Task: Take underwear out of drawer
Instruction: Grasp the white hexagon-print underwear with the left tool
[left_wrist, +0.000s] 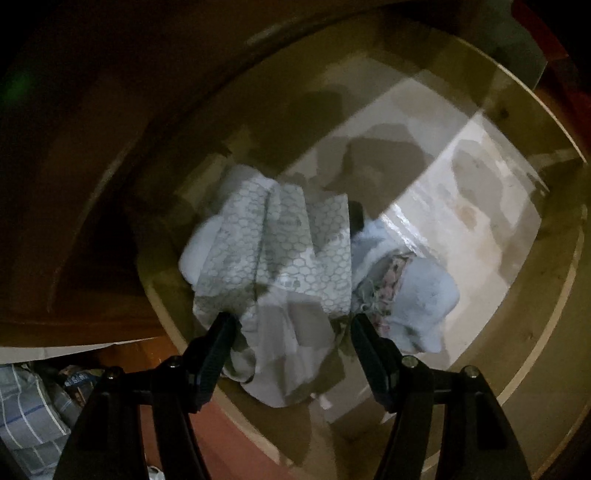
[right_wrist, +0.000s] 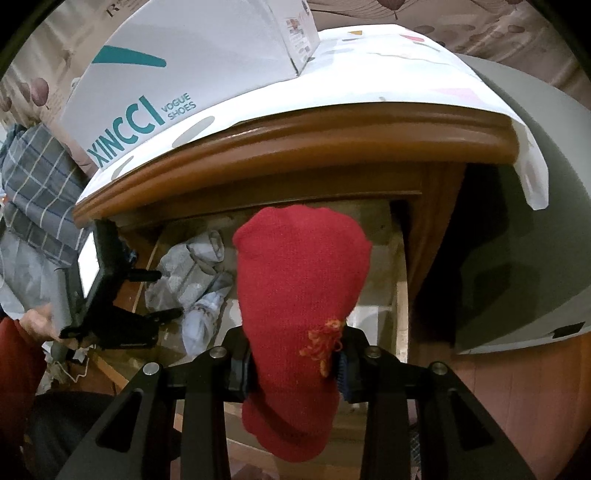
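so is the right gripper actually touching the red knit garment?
Touching. The right wrist view shows the right gripper with its jaws pinched on the red knit garment: both pads press into the fabric, which bulges above and hangs below them.

A pale wooden drawer holds a patterned white cloth beside a light-blue bundle.

White XINCCI shoe box sat on white patterned paper atop the wooden cabinet top, beyond the right hand-held gripper. Plaid fabric lay far left; grey surface right.
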